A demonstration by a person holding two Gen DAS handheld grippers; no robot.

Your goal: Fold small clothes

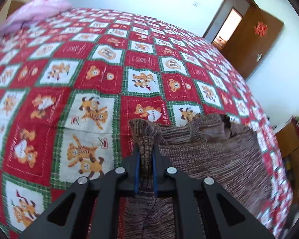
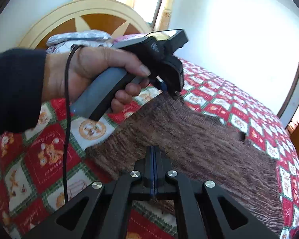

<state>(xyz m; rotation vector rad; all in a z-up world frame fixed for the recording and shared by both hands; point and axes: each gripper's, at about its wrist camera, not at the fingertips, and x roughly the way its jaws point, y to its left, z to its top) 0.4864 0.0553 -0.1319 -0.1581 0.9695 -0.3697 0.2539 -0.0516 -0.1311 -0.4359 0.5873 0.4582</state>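
Left gripper (image 1: 145, 149) pinches the brown knit garment (image 1: 209, 155).

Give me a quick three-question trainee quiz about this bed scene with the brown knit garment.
1. True or false: the left gripper is shut on the brown knit garment.
2. What is the garment lying on? A: a bare wooden table. B: a red patchwork bedspread. C: a tiled floor.
3. In the left wrist view, what lies at the far end of the bed?

Key
1. True.
2. B.
3. A pink pillow.
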